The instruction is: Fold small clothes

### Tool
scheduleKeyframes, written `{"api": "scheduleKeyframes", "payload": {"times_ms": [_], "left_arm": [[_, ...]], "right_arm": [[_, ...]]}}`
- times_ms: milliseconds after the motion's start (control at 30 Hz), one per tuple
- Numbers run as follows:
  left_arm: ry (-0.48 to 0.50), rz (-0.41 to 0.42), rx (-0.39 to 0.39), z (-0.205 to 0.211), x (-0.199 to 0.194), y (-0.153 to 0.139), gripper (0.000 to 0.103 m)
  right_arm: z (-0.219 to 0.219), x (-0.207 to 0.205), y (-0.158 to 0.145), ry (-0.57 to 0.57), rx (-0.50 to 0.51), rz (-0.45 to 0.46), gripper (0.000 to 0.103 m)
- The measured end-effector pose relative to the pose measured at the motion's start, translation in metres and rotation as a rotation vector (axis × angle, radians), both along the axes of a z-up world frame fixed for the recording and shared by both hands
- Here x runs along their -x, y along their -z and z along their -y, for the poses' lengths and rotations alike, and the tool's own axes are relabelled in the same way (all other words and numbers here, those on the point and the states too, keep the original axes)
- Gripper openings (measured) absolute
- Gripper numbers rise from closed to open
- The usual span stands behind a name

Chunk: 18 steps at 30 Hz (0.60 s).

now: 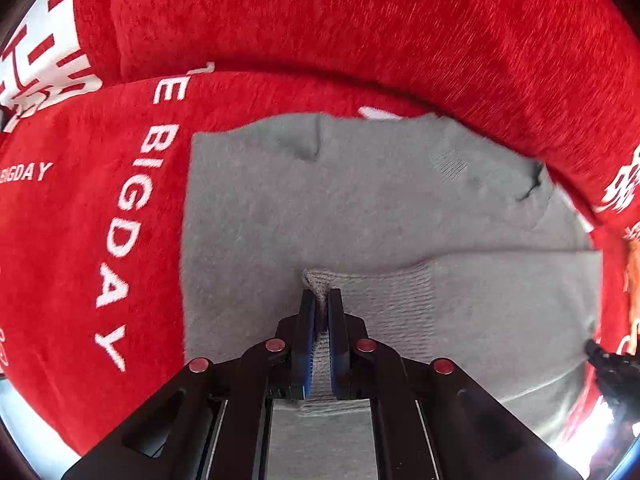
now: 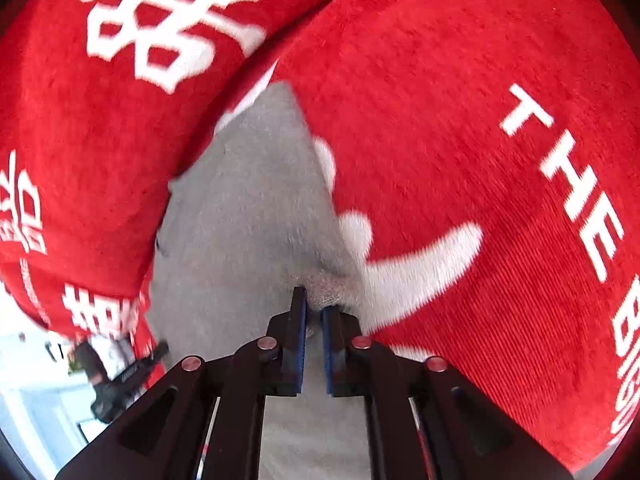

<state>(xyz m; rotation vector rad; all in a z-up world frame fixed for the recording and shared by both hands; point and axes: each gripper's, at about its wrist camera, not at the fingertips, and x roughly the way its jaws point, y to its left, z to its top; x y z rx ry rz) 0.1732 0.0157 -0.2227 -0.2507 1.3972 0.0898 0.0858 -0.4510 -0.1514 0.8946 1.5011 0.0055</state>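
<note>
A small grey knit garment (image 1: 320,208) lies on a red plush cover with white lettering (image 1: 92,216). My left gripper (image 1: 322,300) is shut on the garment's ribbed edge (image 1: 384,292), pinching a fold of it that is lifted over the flat part. In the right wrist view the same grey garment (image 2: 248,216) runs away from me as a narrow strip. My right gripper (image 2: 314,304) is shut on its ribbed corner (image 2: 328,286), next to the red cover (image 2: 440,120).
A red plush pillow or rolled cover (image 1: 360,20) rises behind the garment and borders it at the back and right. It also shows in the right wrist view (image 2: 100,120). The other gripper's black body shows at the edges (image 1: 612,368) (image 2: 120,376).
</note>
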Motion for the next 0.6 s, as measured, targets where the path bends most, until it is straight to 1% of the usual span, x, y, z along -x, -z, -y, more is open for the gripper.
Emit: {"api": "scheduleKeyframes", "payload": {"times_ms": [33, 67, 100, 133, 167, 200, 233, 333, 400, 433, 467, 500, 533, 567, 600], "left_arm": [[-0.002, 0.003, -0.006, -0.001, 0.002, -0.002, 0.007], [-0.001, 0.007, -0.019, -0.002, 0.004, -0.006, 0.007], [0.003, 0.011, -0.031, -0.004, 0.006, -0.01, 0.007], [0.009, 0.016, -0.044, -0.005, 0.008, -0.014, 0.007], [0.013, 0.021, -0.048, -0.006, 0.009, -0.018, 0.007], [0.015, 0.025, -0.047, -0.008, 0.01, -0.021, 0.007], [0.016, 0.027, -0.044, -0.009, 0.01, -0.025, 0.007], [0.019, 0.029, -0.053, -0.013, 0.008, -0.028, 0.007], [0.02, 0.027, -0.054, -0.007, 0.008, -0.026, 0.007], [0.024, 0.024, -0.054, -0.004, 0.008, -0.024, 0.007], [0.026, 0.022, -0.06, -0.001, 0.008, -0.023, 0.007], [0.027, 0.017, -0.069, 0.001, 0.008, -0.021, 0.007], [0.028, 0.013, -0.076, 0.002, 0.009, -0.017, 0.007], [0.027, 0.008, -0.084, 0.003, 0.009, -0.014, 0.007], [0.026, 0.004, -0.091, 0.004, 0.009, -0.01, 0.007]], "right_arm": [[-0.003, 0.002, -0.007, -0.056, 0.008, -0.017, 0.019], [-0.005, 0.003, -0.015, -0.101, 0.02, -0.01, 0.024], [-0.009, 0.002, -0.025, -0.144, 0.034, 0.02, 0.025], [-0.009, 0.0, -0.035, -0.18, 0.053, 0.063, 0.036], [-0.006, -0.004, -0.041, -0.194, 0.078, 0.093, 0.052], [-0.001, -0.009, -0.042, -0.19, 0.102, 0.11, 0.056], [0.006, -0.017, -0.037, -0.164, 0.113, 0.107, 0.056], [0.02, -0.042, -0.005, -0.064, 0.031, 0.076, 0.056], [0.018, -0.057, 0.015, -0.045, -0.012, 0.044, 0.05], [0.013, -0.065, 0.018, -0.049, -0.012, 0.037, 0.017], [0.005, -0.074, 0.018, -0.085, -0.014, 0.021, 0.008], [-0.002, -0.079, 0.011, -0.118, 0.013, 0.039, 0.008], [-0.01, -0.085, -0.004, -0.198, 0.075, 0.091, 0.008], [-0.016, -0.088, -0.013, -0.26, 0.132, 0.123, 0.008], [-0.017, -0.089, -0.015, -0.293, 0.171, 0.13, 0.008]]}}
